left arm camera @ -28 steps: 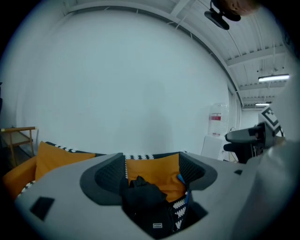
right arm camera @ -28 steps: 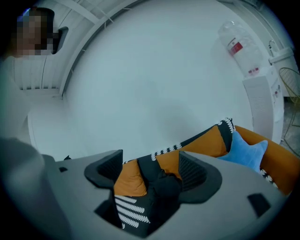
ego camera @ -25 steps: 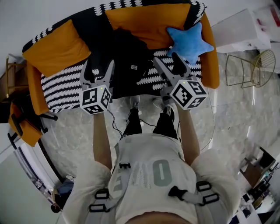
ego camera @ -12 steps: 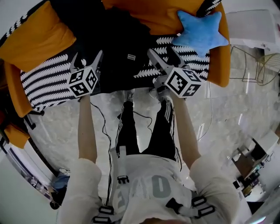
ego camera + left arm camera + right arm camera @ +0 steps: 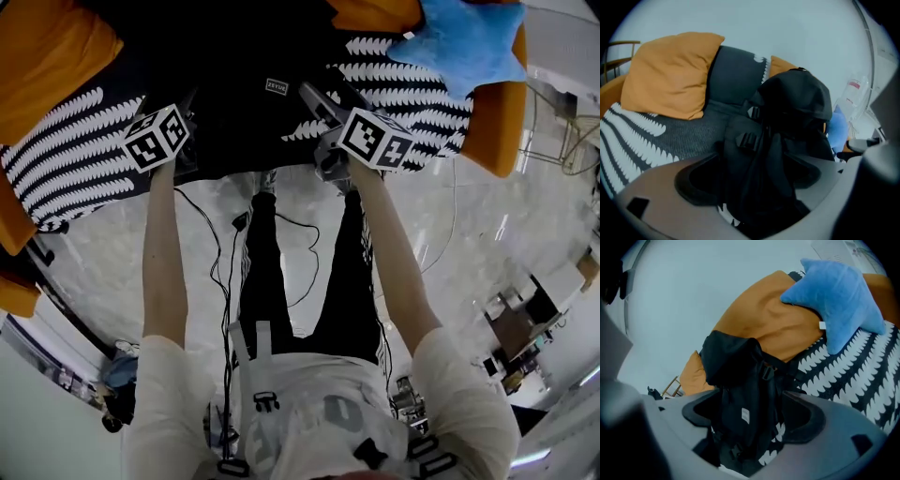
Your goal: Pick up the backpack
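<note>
Hand-held gripper status first: the left hand-held gripper (image 5: 752,180) has its jaws spread wide and isn't clamping anything. The black backpack (image 5: 792,108) sits right in the gap, with dark fabric and a strap buckle (image 5: 746,139) filling the space between the two pads.

Same deal on the other side. The right hand-held gripper (image 5: 752,416) is wide open too, with the lower part of the bag and its little white tag (image 5: 745,416) sitting between the jaws.

So the backpack is straight ahead of both of them, standing upright on a black-and-white patterned throw (image 5: 66,169) with its top leaning back toward the cushions. In the head view the left one sits at the bag's left edge and the right one at its right edge, so they bracket it from the front.

Up and to the left of the left one there's a fat orange cushion (image 5: 670,75). Up and to the right of the right one is a blue star pillow (image 5: 839,296), propped against another orange cushion (image 5: 773,324). Behind both grippers, back toward the person, you get outstretched bare arms, dark trousers and a thin cable (image 5: 225,272) over a pale marbled floor (image 5: 450,253).
</note>
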Available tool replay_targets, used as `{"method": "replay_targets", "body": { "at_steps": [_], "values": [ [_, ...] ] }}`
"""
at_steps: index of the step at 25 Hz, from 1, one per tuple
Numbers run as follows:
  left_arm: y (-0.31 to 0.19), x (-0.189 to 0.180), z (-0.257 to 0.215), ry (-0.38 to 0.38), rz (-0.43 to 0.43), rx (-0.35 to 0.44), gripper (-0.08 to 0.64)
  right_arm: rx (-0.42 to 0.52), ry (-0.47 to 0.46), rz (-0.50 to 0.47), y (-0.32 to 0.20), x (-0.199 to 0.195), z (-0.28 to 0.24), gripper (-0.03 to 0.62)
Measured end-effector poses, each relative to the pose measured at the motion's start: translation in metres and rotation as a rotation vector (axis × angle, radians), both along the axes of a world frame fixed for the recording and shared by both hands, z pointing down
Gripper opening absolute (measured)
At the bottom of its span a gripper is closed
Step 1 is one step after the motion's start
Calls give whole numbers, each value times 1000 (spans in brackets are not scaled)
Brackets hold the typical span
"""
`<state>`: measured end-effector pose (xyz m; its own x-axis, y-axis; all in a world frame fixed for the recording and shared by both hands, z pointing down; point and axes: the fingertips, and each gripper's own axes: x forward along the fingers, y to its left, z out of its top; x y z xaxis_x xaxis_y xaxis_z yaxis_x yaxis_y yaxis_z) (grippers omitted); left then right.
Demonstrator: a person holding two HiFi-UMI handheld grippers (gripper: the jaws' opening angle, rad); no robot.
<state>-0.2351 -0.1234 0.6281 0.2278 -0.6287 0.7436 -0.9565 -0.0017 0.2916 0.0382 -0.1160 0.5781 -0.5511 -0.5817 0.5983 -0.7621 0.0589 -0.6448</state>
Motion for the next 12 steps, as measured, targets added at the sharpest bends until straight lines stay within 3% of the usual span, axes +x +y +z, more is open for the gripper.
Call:
{"method": "replay_targets", "body": {
  "at_steps": [5,12],
  "values": [
    [4,-7,39,114,-110,-40,417,-83,-46,22,13,-9,52,408],
    [12,9,65,190,-121,-35,407,-112,-87,34,22,-12,89,405]
  ]
}}
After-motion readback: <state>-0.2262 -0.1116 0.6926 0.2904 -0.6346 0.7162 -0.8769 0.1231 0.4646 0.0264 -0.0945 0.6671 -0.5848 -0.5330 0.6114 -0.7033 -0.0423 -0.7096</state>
